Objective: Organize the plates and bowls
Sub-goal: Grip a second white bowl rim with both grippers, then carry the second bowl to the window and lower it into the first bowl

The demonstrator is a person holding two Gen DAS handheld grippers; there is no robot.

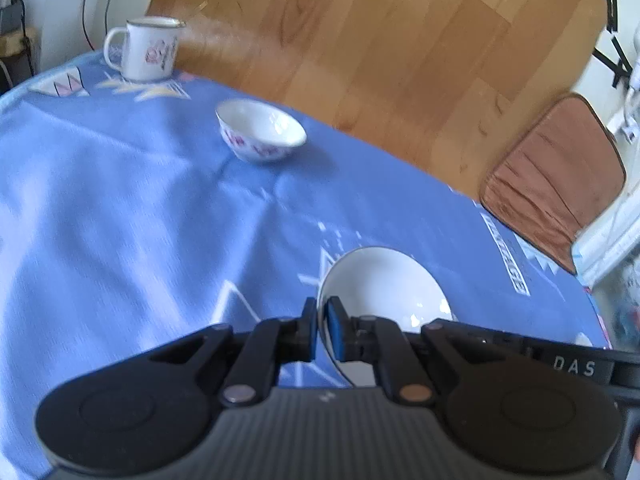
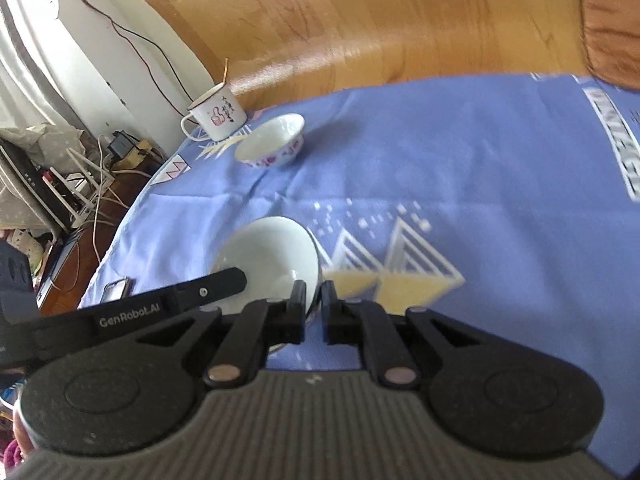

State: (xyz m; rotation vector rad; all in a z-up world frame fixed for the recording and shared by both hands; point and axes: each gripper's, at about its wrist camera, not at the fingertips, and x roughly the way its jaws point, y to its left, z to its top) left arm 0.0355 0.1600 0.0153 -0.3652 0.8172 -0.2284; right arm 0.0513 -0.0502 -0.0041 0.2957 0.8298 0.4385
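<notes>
Both grippers are shut on the rim of the same plain white bowl (image 1: 384, 284), which also shows in the right wrist view (image 2: 272, 258). My left gripper (image 1: 322, 312) pinches its left rim. My right gripper (image 2: 314, 292) pinches its right rim, and the left gripper's black arm (image 2: 208, 290) crosses in front of the bowl there. The bowl is held just over the blue tablecloth (image 1: 120, 208). A second small white bowl with pink flowers (image 1: 260, 132) sits upright farther back on the cloth; it also shows in the right wrist view (image 2: 274, 140).
A white enamel mug (image 1: 146, 48) stands at the table's far left edge, also in the right wrist view (image 2: 216, 114). Beyond the table is wood floor (image 1: 400, 40). A brown chair cushion (image 1: 556, 184) lies at the right edge. Cables and routers (image 2: 80, 184) clutter the floor at left.
</notes>
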